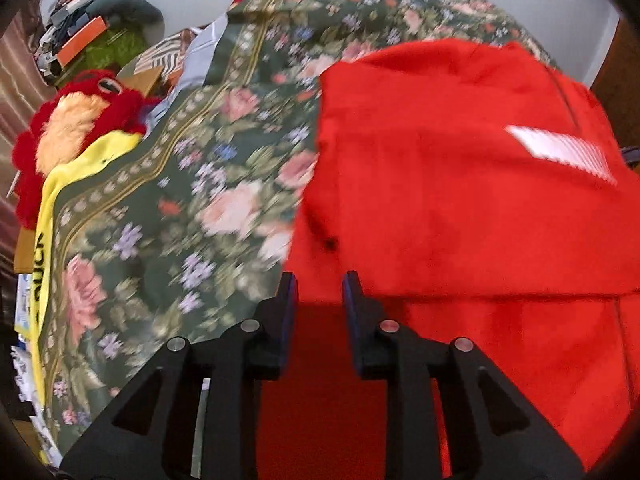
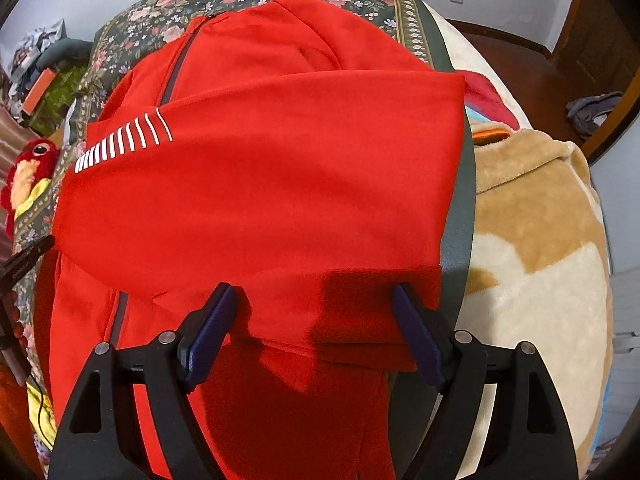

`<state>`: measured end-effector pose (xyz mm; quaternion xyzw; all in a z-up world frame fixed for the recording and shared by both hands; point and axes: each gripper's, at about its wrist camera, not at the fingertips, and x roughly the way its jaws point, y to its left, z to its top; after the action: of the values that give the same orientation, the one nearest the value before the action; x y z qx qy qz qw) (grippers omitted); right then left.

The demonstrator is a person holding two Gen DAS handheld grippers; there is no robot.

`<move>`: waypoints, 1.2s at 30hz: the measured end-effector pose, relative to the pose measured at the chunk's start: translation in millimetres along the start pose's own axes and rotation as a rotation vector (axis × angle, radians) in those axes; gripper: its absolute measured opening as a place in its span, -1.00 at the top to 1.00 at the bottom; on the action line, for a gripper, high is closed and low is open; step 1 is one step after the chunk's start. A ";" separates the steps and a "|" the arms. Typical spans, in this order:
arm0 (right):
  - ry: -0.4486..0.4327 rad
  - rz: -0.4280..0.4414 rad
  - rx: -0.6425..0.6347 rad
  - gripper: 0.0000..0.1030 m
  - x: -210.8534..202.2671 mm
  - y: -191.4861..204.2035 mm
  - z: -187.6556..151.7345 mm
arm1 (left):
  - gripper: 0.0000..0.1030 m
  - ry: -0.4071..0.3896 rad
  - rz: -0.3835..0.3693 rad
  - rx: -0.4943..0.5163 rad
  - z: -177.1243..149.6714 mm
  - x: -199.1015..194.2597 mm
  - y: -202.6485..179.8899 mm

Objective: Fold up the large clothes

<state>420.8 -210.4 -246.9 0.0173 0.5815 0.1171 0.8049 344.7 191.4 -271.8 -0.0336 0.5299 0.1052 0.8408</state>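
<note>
A large red jacket (image 2: 280, 168) with a dark zip and a white striped patch (image 2: 120, 142) lies folded over on a floral bedspread (image 1: 180, 208). In the left wrist view the same red jacket (image 1: 460, 200) fills the right half. My left gripper (image 1: 320, 280) hovers at the jacket's left edge, its jaws a small way apart with only red cloth seen beyond the gap and nothing pinched. My right gripper (image 2: 314, 292) stands wide open above the folded layer's near edge, its fingers not pressing on the cloth.
A red plush toy (image 1: 80, 120) and a yellow cloth (image 1: 52, 208) lie at the bed's left side, with clutter (image 1: 80, 28) behind. A tan and cream plush blanket (image 2: 532, 248) lies right of the bedspread. A wooden door (image 2: 592, 40) stands at the far right.
</note>
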 end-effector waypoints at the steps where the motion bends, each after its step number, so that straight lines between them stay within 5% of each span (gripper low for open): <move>1: 0.008 -0.002 -0.002 -0.52 -1.2 0.0 1.3 | 0.54 0.009 0.000 0.000 -1.4 -1.3 3.5; 8: -0.032 0.001 -0.020 -0.52 -25.3 3.1 18.8 | -0.01 -0.057 -0.020 0.011 10.4 -40.9 22.2; 19: -0.219 -0.005 -0.085 -0.52 -66.5 22.4 87.8 | -0.28 -0.217 -0.084 0.124 102.3 -79.7 -32.5; 25: -0.255 0.002 -0.126 -0.52 -52.3 30.3 138.7 | -0.32 -0.219 -0.134 0.166 161.1 -55.6 -73.1; 31: -0.220 0.028 -0.079 -0.52 -19.2 24.8 185.4 | -0.32 -0.213 -0.133 0.103 209.4 -14.9 -91.5; 36: -0.189 0.066 -0.024 -0.52 15.2 20.5 213.8 | -0.32 -0.162 -0.269 -0.013 241.6 26.9 -95.2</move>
<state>622.9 -164.2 -188.6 0.0376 0.5004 0.1485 0.8521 589.8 142.9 -195.8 -0.1012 0.4503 -0.0023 0.8871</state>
